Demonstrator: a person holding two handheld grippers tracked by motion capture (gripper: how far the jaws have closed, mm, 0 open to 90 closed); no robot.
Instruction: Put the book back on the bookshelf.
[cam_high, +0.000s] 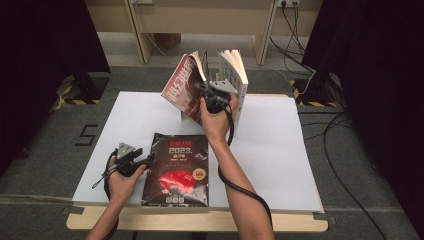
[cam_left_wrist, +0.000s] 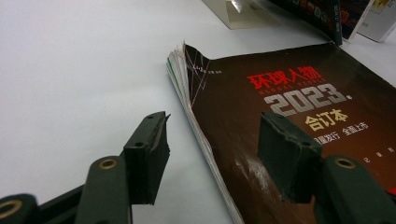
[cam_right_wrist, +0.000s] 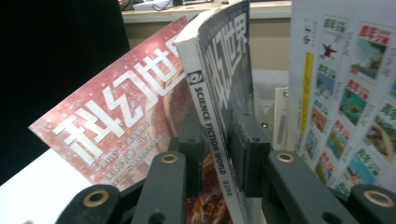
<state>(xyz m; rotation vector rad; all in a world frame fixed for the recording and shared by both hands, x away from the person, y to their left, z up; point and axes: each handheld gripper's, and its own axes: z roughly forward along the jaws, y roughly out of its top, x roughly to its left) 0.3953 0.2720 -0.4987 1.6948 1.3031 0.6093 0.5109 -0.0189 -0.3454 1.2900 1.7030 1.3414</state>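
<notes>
At the near left, the left gripper (cam_high: 141, 161) rests released on the table (cam_high: 280, 165), its jaws straddling the left edge of the flat dark magazine (cam_high: 177, 170), likely to steady it or ready it for pickup. Farther right, the right gripper (cam_high: 212, 92) is clenched on the spine of an upright science fiction magazine (cam_right_wrist: 212, 107), holding it between the leaning red magazine (cam_high: 181, 85) and the white book (cam_high: 239, 80), seemingly to shelve it.

I get even overhead light and a bright white surface (cam_high: 280, 150) with soft shadows, black curtains at both sides, glare on the glossy dark magazine (cam_left_wrist: 299, 116), near fingers (cam_left_wrist: 149, 154) blurred.
</notes>
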